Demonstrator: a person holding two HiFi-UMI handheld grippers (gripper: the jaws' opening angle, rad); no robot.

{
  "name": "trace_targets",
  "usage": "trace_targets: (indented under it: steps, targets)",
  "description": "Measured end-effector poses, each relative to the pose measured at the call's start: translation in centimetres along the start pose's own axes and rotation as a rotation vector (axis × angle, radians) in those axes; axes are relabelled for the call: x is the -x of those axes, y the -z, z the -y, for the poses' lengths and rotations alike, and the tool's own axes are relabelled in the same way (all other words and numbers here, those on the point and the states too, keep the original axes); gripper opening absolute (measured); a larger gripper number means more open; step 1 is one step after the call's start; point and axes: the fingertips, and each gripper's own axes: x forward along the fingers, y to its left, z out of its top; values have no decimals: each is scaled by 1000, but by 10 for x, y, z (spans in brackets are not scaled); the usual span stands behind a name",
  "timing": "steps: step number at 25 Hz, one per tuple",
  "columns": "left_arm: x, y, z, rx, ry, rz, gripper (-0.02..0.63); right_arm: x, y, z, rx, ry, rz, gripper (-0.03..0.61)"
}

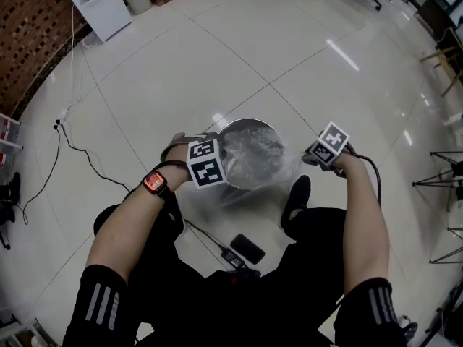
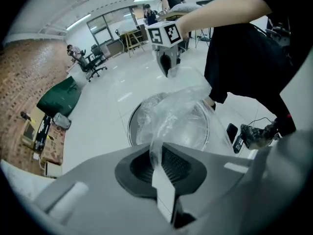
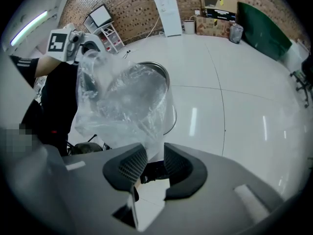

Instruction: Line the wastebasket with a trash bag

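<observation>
Left gripper (image 2: pixel 159 156) is clamping the bag (image 3: pixel 122 104) edge, right gripper (image 3: pixel 149 163) is gripping a bunched fold, spreading it above the bin (image 1: pixel 249 122). Next, probably: stretching the mouth over the rim.

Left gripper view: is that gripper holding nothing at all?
No, the left gripper is shut on a fold of the clear trash bag.
</observation>
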Motion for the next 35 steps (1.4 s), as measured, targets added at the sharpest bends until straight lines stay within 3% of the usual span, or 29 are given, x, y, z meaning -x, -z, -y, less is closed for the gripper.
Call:
trace_targets:
  steps: [1,7,11,17,20,23,25,26,28,31,35]
  targets:
    - [-1,3,-2,21,9,0,-6,7,3,-4,19,-3,-14,115]
    - [-2,13,-12,133,54,7,-6,54,2,-15,87,31,23,119]
    - [-1,13,-12,176,78,19,-6,77,-3,-23,145,76,55,168]
    - [-4,16,-11,182,92,12,-6,99,-75,-52,321,165,272,241]
    - [-4,13,-11,186,95,20,-6,83,-99,-72,445,177,259,296]
    - [-4,13,-14,203,97,26,-6,56,-108,-84,521,147,194,296]
    - [-4,12,-16,218,96,34,-6,36,-101,-79,542,145,115,268]
    - [-5,13,-16,228,97,35,-6,27,-97,-71,540,160,79,207]
    - [-7,20,-18,254,94,21,-6,14,-89,-50,484,185,48,14]
    - [-8,33,-33,294,64,9,-5,9,-93,-29,354,144,132,8]
    - [-14,50,-53,424,80,53,-3,13,-112,-1,202,120,291,8]
